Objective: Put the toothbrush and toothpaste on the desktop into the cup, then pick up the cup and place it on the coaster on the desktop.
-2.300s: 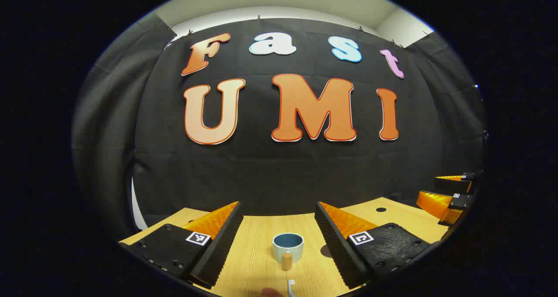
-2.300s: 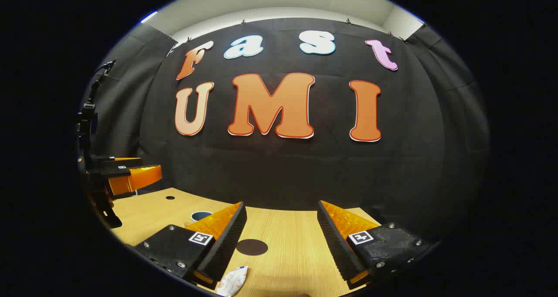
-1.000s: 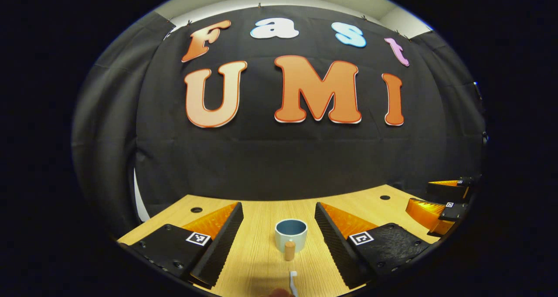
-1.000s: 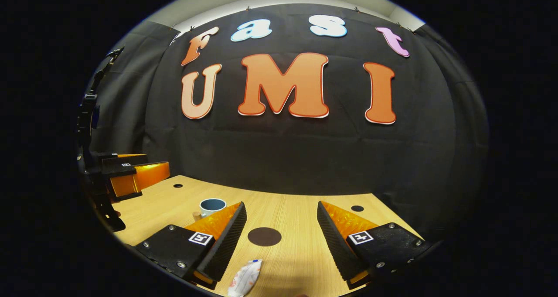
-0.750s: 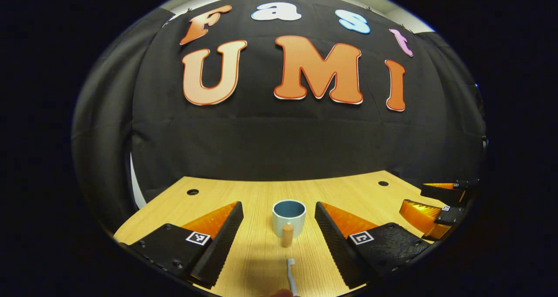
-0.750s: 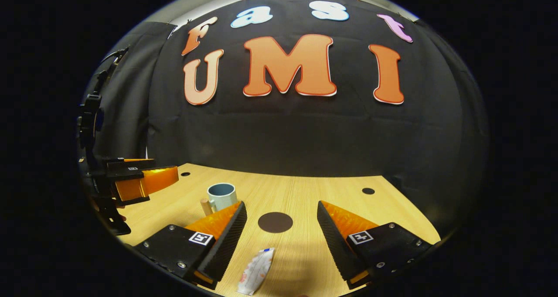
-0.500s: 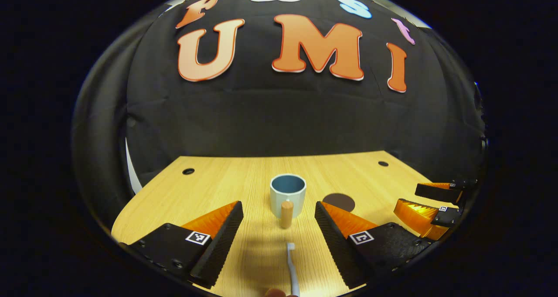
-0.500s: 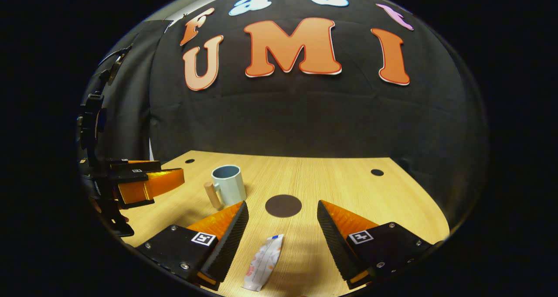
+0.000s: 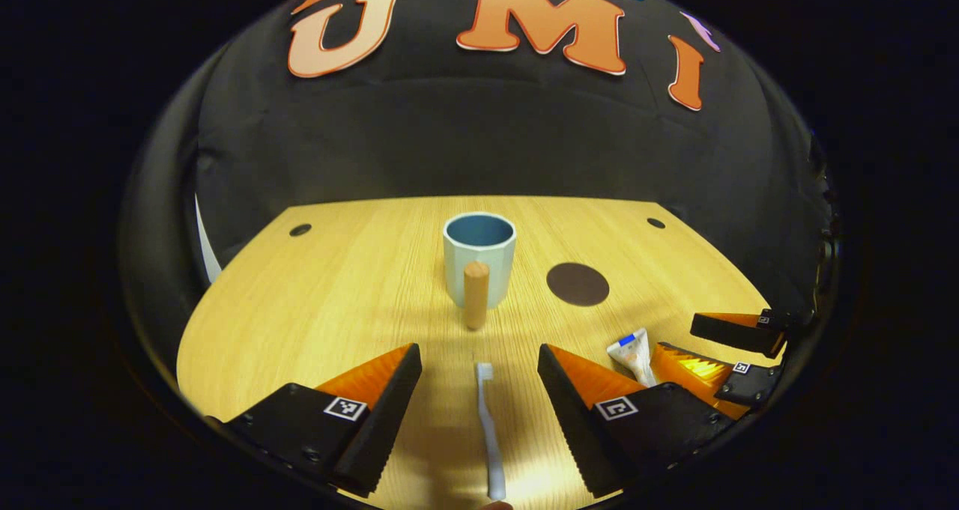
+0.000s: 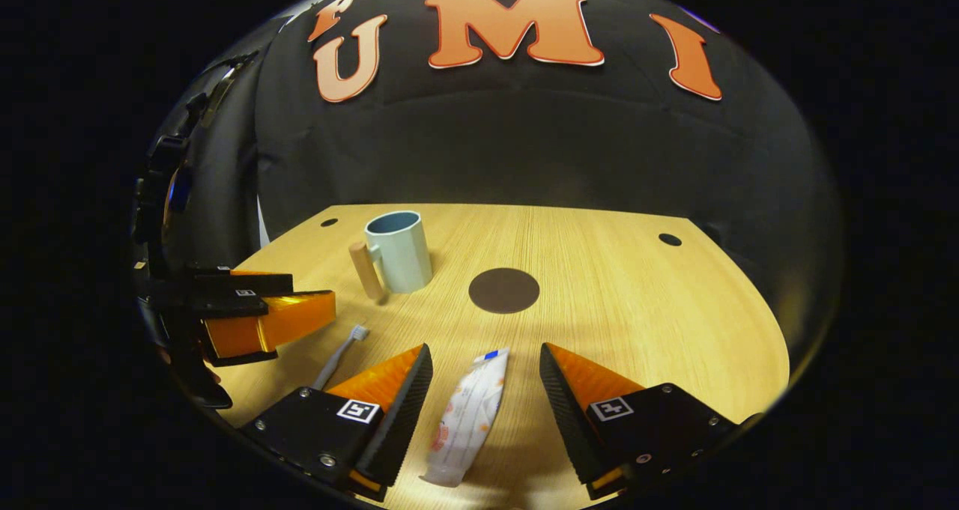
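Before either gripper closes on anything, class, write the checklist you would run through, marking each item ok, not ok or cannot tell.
1. Left gripper jaws open: ok.
2. Toothbrush lies between them: ok.
3. Right gripper jaws open, toothpaste between them: ok.
4. Cup upright, mouth clear: ok.
5. Coaster bare, beside the cup: ok.
6. Jaws low enough to pinch: cannot tell.

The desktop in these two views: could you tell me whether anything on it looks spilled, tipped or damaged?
Nothing stands out. The cup stands upright; the toothbrush and toothpaste lie flat on the desktop; the coaster is bare.
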Demonstrator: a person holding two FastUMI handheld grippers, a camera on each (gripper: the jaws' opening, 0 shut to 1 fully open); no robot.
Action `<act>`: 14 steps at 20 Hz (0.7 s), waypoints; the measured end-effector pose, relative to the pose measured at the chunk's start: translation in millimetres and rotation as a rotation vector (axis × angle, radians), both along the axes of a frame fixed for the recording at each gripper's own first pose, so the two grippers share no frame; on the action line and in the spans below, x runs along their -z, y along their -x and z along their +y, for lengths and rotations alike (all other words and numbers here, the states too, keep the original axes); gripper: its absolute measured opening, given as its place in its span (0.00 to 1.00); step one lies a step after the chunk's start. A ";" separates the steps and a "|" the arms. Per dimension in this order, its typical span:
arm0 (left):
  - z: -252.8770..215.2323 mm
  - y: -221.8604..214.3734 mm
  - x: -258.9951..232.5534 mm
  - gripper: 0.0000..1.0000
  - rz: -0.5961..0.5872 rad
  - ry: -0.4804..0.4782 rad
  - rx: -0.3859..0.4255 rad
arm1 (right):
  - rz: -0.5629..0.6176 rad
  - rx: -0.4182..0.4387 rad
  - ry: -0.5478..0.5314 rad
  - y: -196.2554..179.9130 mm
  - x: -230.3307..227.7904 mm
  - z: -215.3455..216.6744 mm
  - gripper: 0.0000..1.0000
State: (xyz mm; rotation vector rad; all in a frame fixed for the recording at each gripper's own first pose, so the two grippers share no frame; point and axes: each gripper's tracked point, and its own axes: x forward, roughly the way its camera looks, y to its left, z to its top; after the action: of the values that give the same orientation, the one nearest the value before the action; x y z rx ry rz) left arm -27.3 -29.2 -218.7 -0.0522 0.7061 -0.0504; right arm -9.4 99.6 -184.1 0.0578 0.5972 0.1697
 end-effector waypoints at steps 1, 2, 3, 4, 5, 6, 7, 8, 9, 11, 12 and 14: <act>1.4 3.9 8.5 0.95 0.025 -0.011 -0.004 | 0.024 -0.006 -0.007 3.7 6.7 5.1 0.87; 2.1 7.2 13.2 0.94 0.042 -0.018 -0.008 | 0.040 -0.016 -0.011 5.4 11.0 8.4 0.87; 1.6 11.5 16.1 0.95 0.058 -0.022 -0.008 | 0.054 -0.022 -0.008 8.1 17.5 9.9 0.86; -0.5 13.0 19.6 0.95 0.072 -0.019 -0.008 | 0.066 -0.026 -0.002 9.9 21.6 10.5 0.83; -1.7 16.3 23.2 0.95 0.087 -0.015 -0.008 | 0.076 -0.030 0.007 11.5 26.7 11.8 0.82; -2.6 18.3 27.6 0.95 0.102 -0.014 -0.007 | 0.086 -0.033 0.015 11.7 30.1 12.8 0.80; -2.9 21.1 33.1 0.95 0.116 -0.018 -0.010 | 0.096 -0.036 0.024 14.3 33.8 13.8 0.80; -2.8 23.2 35.7 0.95 0.127 -0.020 -0.016 | 0.105 -0.040 0.033 16.4 38.1 14.8 0.77; -2.4 27.4 39.8 0.88 0.140 -0.022 -0.023 | 0.116 -0.043 0.042 18.7 41.8 15.6 0.76; -4.0 31.8 48.3 0.83 0.165 -0.015 -0.031 | 0.137 -0.053 0.057 22.5 50.9 18.1 0.71; -5.3 33.4 49.6 0.84 0.174 -0.012 -0.036 | 0.148 -0.055 0.059 24.4 55.0 18.9 0.69; -6.2 34.8 49.3 0.82 0.186 -0.019 -0.035 | 0.151 -0.056 0.062 23.5 56.8 17.4 0.62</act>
State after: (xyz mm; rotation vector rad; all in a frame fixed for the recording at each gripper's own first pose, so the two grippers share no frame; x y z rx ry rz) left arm -62.1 -35.3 -268.0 -0.0517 0.8915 -0.0051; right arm -32.9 117.0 -240.9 -0.0063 0.7550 0.2025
